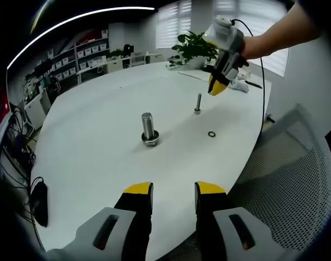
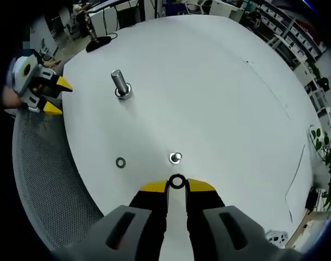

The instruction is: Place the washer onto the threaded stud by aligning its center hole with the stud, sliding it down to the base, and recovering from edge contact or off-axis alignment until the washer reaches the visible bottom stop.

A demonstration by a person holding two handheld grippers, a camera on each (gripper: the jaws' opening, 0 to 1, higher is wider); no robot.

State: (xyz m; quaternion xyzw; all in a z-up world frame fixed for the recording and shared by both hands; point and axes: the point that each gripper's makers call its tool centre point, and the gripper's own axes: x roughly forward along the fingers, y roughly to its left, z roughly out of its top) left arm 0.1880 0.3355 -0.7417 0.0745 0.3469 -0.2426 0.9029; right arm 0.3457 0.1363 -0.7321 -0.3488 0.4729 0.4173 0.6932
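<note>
My right gripper is shut on a small dark washer, pinched at the yellow fingertips. It hovers just short of the thin threaded stud, which stands upright on the white table; the washer is not on the stud. In the left gripper view the same stud stands below the right gripper, which a hand holds above it. My left gripper is open with nothing between its jaws, near the table's edge, and it appears at the left rim as the left gripper.
A thick bolt with washers at its base stands mid-table. A loose washer lies flat near the stud. A mesh chair sits by the table edge. A potted plant stands at the far side.
</note>
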